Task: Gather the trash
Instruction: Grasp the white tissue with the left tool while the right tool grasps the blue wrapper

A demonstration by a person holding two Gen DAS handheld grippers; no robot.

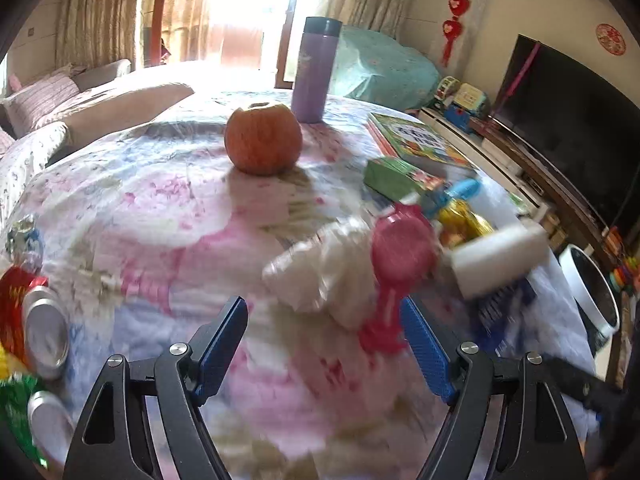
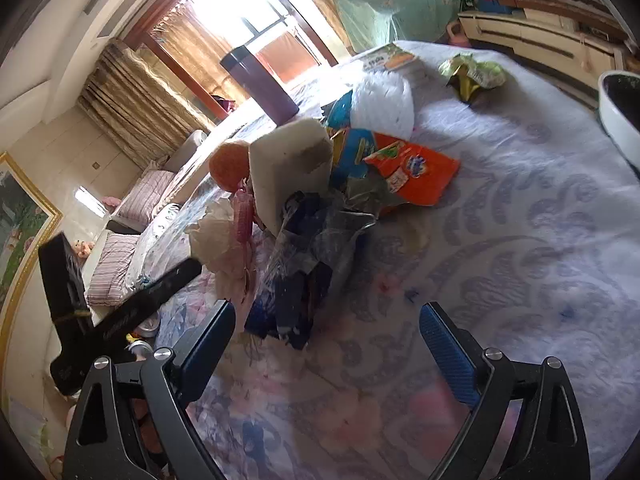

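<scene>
- The left claw [image 1: 324,344] stands wide at the bottom of its view, blue pads apart, nothing between them, above the flowered cloth of the bench [image 1: 160,216].
- The right claw [image 2: 328,340] is likewise wide and empty at the bottom of its view; the dark crumpled wrapper [image 2: 304,264] lies just beyond its tips, nearer the left pad.
- In the left view, just past the right pad, a pink plastic toy [image 1: 396,264] lies touching a crumpled white tissue [image 1: 320,272], both blurred.
- Right of them in that view sits a white foam block [image 1: 500,256] with a gold wrapper [image 1: 464,220] behind it.
- At the left edge of the left view lie a red can [image 1: 24,312] and a silver lid, partly cut off.
- In the right view the trash heap fills the centre: foam block [image 2: 288,172], orange packet [image 2: 416,172], white bag [image 2: 384,104], and a yellow-green wrapper [image 2: 472,72] apart at the upper right.
- A white bin [image 2: 620,112] shows at the right edge of the right view, beside the bench.
- Farther back in the left view stand an orange fruit [image 1: 262,140] and, behind it, a purple flask [image 1: 314,68].
</scene>
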